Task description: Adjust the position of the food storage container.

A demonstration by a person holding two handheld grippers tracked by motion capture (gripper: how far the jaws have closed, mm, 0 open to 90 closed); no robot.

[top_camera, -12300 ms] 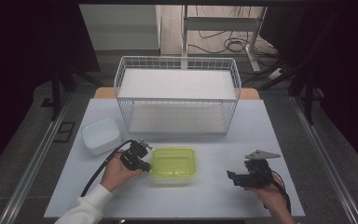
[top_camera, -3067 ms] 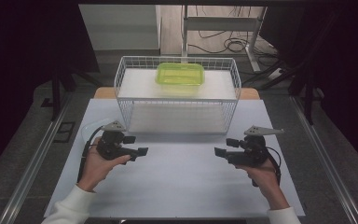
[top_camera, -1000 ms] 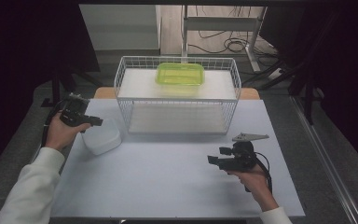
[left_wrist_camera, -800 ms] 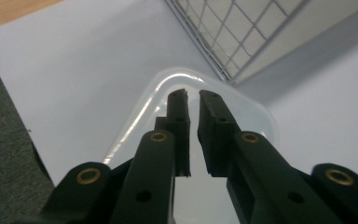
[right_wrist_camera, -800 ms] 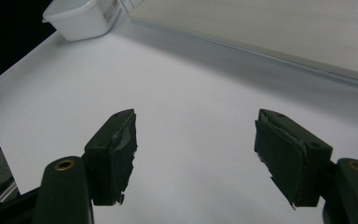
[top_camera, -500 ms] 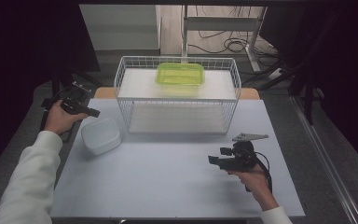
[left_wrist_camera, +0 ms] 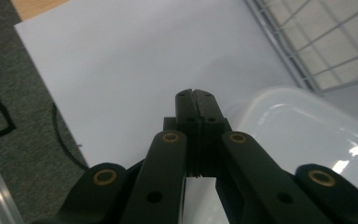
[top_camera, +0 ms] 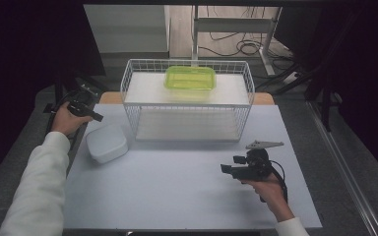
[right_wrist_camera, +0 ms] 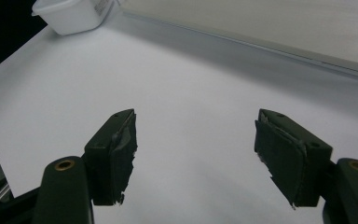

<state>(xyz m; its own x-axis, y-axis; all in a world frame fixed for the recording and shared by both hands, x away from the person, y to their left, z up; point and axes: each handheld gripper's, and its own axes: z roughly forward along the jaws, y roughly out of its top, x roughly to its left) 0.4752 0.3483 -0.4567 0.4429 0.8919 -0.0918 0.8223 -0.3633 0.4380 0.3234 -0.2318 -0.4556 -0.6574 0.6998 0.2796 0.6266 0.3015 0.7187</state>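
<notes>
A: Status on the left?

B: My left gripper (top_camera: 92,114) sits at the left of the high view, past the desk's (top_camera: 177,187) left edge, level with the rack (top_camera: 187,101). Jaws pressed together, nothing between them; in the left gripper view (left_wrist_camera: 196,100) they point down at the bare desk corner.

A: White tub?

B: Tub (top_camera: 107,143) stands on the desk, left of centre in the high view, just beside the rack's lower left corner. It's at the right edge of the left gripper view (left_wrist_camera: 307,140), near my jaws but not touching.

A: Right side?

B: Right gripper (top_camera: 227,170) is at the lower right of the high view, low over the desk, pointing left. Jaws wide apart, empty; the right gripper view (right_wrist_camera: 196,158) shows plain desk between them, tub at upper left (right_wrist_camera: 70,14).

A: Green box?

B: Green box (top_camera: 190,77) lies on top of the rack, upper centre of the high view, well apart from both grippers.
</notes>
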